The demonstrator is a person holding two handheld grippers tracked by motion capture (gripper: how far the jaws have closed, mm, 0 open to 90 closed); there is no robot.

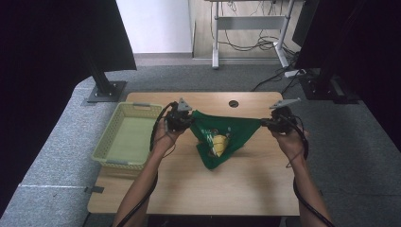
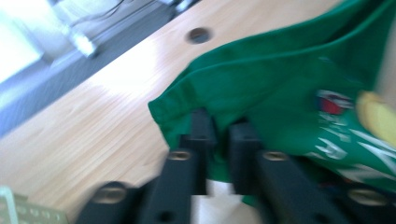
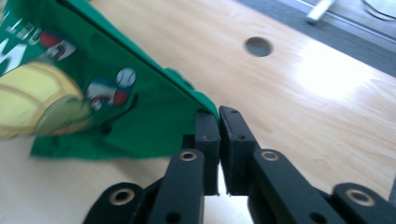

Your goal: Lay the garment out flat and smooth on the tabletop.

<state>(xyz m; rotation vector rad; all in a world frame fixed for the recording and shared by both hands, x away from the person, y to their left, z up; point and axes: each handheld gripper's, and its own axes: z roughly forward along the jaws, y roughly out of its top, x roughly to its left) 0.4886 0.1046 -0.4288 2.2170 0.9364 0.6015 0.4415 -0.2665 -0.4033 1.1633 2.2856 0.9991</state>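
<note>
A green cloth [image 1: 226,133] with a yellow and white print hangs stretched between my two grippers above the wooden table [image 1: 189,189], its lower point resting on the wood. My left gripper [image 1: 190,121] grips the cloth's left corner. In the left gripper view the bunched cloth [image 2: 280,79] sits between the narrowly parted jaws of the left gripper [image 2: 222,123]. My right gripper [image 1: 264,123] holds the right corner. In the right gripper view the jaws of the right gripper [image 3: 218,114] stand almost together, with the corner of the cloth [image 3: 116,126] pinched at their tips.
A pale green plastic basket [image 1: 106,137] stands at the table's left end, close to my left hand; its corner [image 2: 9,207] shows in the left gripper view. A round cable hole [image 1: 233,103] lies in the table's far edge behind the cloth. Dark stands flank the table.
</note>
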